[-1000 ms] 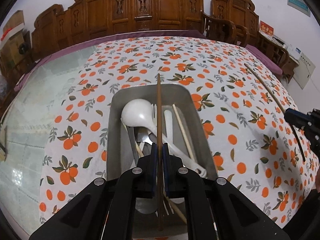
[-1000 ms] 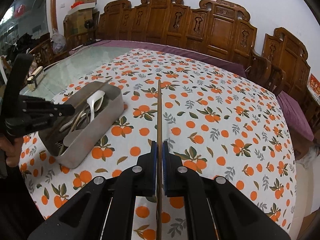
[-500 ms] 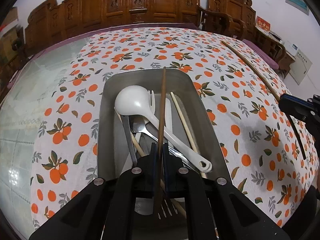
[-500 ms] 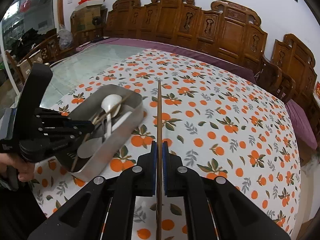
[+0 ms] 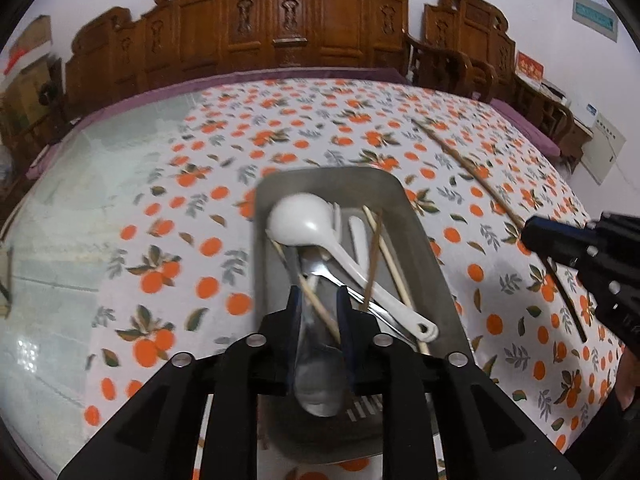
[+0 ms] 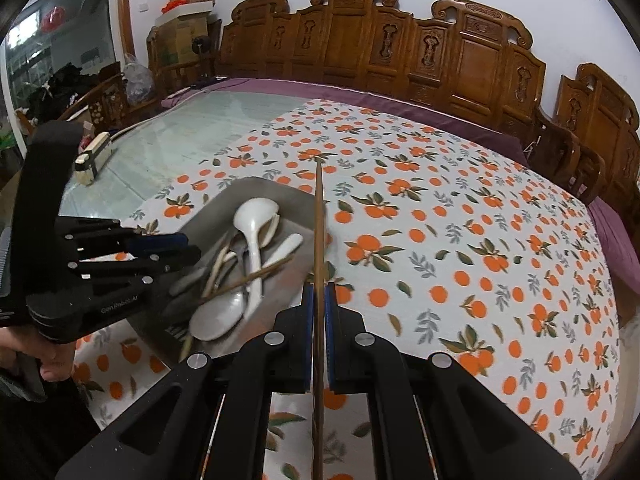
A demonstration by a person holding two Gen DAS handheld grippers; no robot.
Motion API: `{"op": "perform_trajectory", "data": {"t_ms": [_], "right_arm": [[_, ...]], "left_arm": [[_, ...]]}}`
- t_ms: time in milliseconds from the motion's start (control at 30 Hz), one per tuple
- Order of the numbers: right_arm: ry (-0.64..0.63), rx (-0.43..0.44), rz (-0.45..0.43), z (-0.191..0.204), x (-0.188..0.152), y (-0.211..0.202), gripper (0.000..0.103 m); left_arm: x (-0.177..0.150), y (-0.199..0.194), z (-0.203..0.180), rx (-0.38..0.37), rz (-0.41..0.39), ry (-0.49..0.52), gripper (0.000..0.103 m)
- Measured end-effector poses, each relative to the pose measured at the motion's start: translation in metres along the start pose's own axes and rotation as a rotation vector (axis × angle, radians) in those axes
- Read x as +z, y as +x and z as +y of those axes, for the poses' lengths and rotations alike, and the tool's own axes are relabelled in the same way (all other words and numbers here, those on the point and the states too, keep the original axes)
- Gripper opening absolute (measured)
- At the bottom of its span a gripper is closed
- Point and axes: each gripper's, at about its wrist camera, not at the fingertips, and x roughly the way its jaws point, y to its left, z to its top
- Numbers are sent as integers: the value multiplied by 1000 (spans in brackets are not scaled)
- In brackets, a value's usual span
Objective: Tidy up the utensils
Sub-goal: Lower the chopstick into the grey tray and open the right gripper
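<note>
In the left wrist view, the left gripper (image 5: 320, 312) is seen just above the metal tray (image 5: 424, 236), its jaws having just been opening with nothing gripped; a dark chopstick (image 5: 374, 258) lies inside the tray. In the right wrist view, another brown chopstick (image 6: 318, 240) is clamped by the closed right gripper (image 6: 318, 320) beside the tray (image 6: 296, 200).

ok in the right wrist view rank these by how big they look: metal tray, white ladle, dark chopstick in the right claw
1. metal tray, largest in area.
2. dark chopstick, longest but very thin; it runs close to the camera, so its length is inflated.
3. white ladle, smallest in reach; against the chopstick by area it is unsure.
</note>
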Motion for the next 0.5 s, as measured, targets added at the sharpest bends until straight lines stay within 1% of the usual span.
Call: {"op": "perform_trajectory", "data": {"t_ms": [33,133,367,467,500], "right_arm": [[10,12,0,3,1,2,6],[31,37,-1,10,4,7,6],[106,100,-7,21,15,22,6],[133,120,-9,24,19,28,6],[141,125,-10,26,21,31,6]], "left_arm": [[1,-4,5,7,-11,-7,24],[3,-11,16,15,-30,-25,31],[9,-24,43,37,-63,-75,31],[10,-28,52,45,-73,-90,36],[10,-29,54,48,-78,-94,40]]}}
